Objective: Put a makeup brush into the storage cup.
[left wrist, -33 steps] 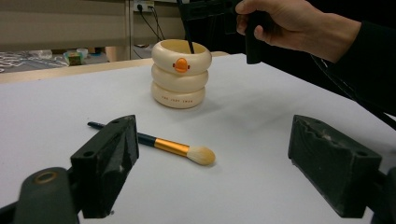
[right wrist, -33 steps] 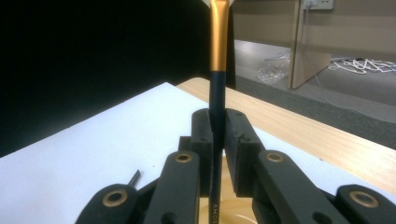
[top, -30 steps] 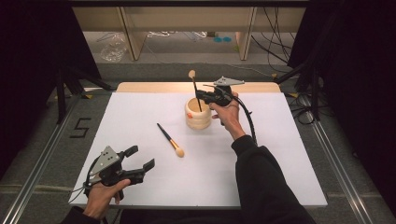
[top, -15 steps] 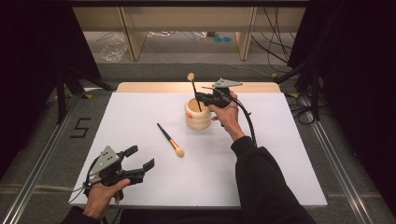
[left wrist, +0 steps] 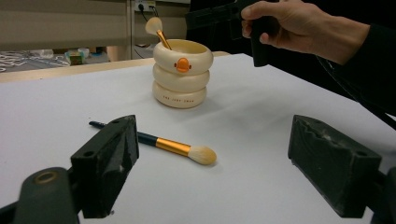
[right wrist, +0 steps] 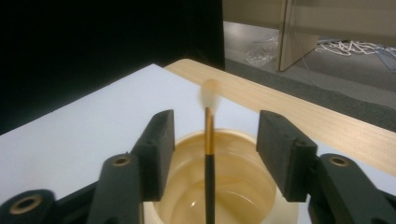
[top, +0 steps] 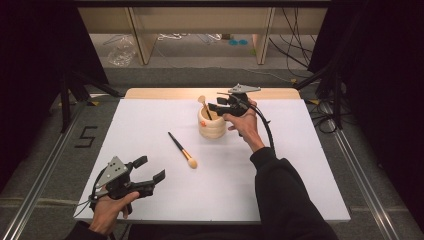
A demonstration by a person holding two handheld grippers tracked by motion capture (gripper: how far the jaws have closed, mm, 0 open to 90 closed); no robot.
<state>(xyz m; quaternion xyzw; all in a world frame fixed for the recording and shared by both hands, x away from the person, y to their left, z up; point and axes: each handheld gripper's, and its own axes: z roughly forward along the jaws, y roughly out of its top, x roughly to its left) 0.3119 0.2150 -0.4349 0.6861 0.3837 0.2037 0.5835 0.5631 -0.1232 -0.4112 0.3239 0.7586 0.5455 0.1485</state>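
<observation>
Cream holder [top: 212, 125] now keeps one brush [right wrist: 208, 154]; the right gripper [right wrist: 212, 135] has just opened, jaws clear of it, seemingly released. Second brush [top: 182, 150] lies on the table; left gripper [top: 145, 172] gapes empty.

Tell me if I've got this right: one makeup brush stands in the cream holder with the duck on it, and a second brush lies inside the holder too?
Not quite. The second brush lies flat on the white table, in front of the cream holder, not inside it; the high view shows this. The first brush does stand in the holder, bristles up.
</observation>
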